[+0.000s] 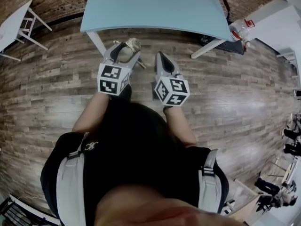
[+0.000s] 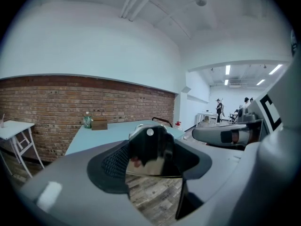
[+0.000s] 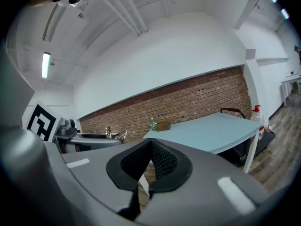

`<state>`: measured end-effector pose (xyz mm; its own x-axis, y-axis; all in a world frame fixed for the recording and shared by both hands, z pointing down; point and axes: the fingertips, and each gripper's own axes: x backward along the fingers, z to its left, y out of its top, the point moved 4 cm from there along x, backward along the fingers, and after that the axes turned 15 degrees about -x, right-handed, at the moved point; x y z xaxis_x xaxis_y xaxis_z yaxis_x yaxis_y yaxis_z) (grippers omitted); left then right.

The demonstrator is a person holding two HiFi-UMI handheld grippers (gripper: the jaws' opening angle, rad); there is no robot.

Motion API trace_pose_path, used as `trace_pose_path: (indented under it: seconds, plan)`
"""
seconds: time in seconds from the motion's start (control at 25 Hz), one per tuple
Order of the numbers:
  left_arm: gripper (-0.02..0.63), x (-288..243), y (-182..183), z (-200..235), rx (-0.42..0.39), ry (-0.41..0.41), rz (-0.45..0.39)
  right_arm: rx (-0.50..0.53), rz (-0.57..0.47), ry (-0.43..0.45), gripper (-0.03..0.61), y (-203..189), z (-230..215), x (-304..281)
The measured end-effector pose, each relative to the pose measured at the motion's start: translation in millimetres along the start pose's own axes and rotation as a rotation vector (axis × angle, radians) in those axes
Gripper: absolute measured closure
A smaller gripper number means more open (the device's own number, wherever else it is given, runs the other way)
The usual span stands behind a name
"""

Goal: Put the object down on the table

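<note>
My left gripper (image 1: 129,52) is shut on a shiny metal object (image 1: 133,44), held in the air above the wooden floor just in front of the light blue table (image 1: 155,8). In the left gripper view the metal object (image 2: 148,145) fills the gap between the black pads of the left gripper (image 2: 153,165), and the table (image 2: 106,138) lies beyond it. Beside it my right gripper (image 1: 161,58) is shut with nothing in it. In the right gripper view the closed right gripper (image 3: 149,161) faces the table (image 3: 211,131), with the left gripper and its metal object (image 3: 115,136) at the left.
A green bottle (image 2: 87,120) and a brown box (image 2: 99,124) stand at the table's far end by the brick wall. A small white table (image 1: 14,22) is at the left. A clear jug with a red cap (image 1: 240,29) sits by the table's right legs.
</note>
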<state>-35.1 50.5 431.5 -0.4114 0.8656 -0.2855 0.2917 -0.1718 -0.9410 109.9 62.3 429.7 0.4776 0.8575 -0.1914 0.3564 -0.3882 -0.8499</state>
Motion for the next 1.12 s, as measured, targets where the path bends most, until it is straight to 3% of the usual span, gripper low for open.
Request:
trace_pose_path:
  seconds: [0.64,1.12]
  plan:
    - [0.330,-102.0,9.6,52.3,0.011,-0.034,-0.010,0.010,0.011,-0.026,0.566,30.5,-38.9,-90.5]
    - [0.329,-204.1,23.2,127.3,0.026,-0.071,0.014,-0.033,-0.002,-0.085,0.566,77.6,-73.6,-193.2]
